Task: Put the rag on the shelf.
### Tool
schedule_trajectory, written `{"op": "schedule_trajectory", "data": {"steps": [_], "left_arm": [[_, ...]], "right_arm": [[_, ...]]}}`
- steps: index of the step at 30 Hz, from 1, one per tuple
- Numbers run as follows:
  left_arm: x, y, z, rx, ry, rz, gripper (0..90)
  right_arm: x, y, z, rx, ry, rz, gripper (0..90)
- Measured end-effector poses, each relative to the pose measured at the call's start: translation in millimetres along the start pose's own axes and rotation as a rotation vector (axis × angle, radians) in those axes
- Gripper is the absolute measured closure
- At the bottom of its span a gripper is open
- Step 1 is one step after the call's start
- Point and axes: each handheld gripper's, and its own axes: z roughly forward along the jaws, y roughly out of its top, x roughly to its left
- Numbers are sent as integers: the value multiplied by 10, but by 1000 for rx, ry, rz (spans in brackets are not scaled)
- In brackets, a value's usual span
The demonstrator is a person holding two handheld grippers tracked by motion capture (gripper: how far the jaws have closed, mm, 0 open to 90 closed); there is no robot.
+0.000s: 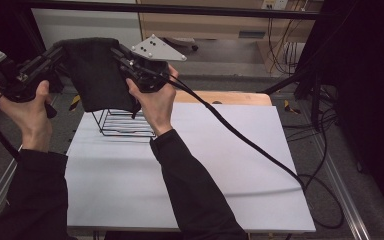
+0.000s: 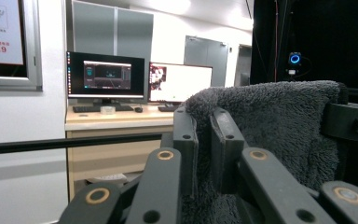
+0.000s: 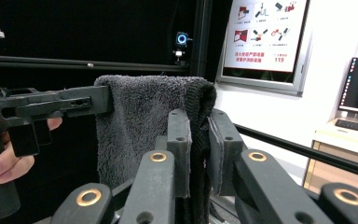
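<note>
- We see the left gripper (image 2: 204,140) with its jaws pinched close on the top edge of a dark grey towel (image 2: 279,126), the fluffy cloth caught between them.
- We see the right gripper (image 3: 199,144) doing likewise, jaws clamped on the other upper corner of the towel (image 3: 144,121).
- From the high view we have the towel (image 1: 97,75) hanging stretched between the left gripper (image 1: 60,50) and the right gripper (image 1: 117,55), held up in the air.
- Below it, we spot a black wire basket (image 1: 125,125) standing on the white table (image 1: 220,175); the towel's lower edge hangs at the basket's top.
- Behind, we make out two lit monitors (image 2: 140,77) on a desk.
</note>
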Motion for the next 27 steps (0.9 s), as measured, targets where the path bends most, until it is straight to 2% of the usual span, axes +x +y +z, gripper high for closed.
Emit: {"op": "schedule_trajectory", "data": {"steps": [7, 14, 19, 23, 25, 27], "left_arm": [[16, 95, 66, -10, 8, 8, 820], [65, 158, 135, -30, 16, -3, 820], [100, 229, 193, -30, 35, 14, 820], [135, 281, 235, -28, 51, 6, 820], [153, 316, 260, -19, 62, 16, 820], [180, 348, 270, -22, 60, 7, 820]], "right_arm": [[-42, 89, 42, -13, -7, -3, 810], [-59, 189, 110, -18, -15, -18, 810], [-81, 250, 193, -24, -27, -31, 811], [-81, 281, 257, -30, -31, -43, 811], [-75, 298, 281, -34, -28, -43, 810], [-76, 315, 302, -36, -25, -43, 810]]}}
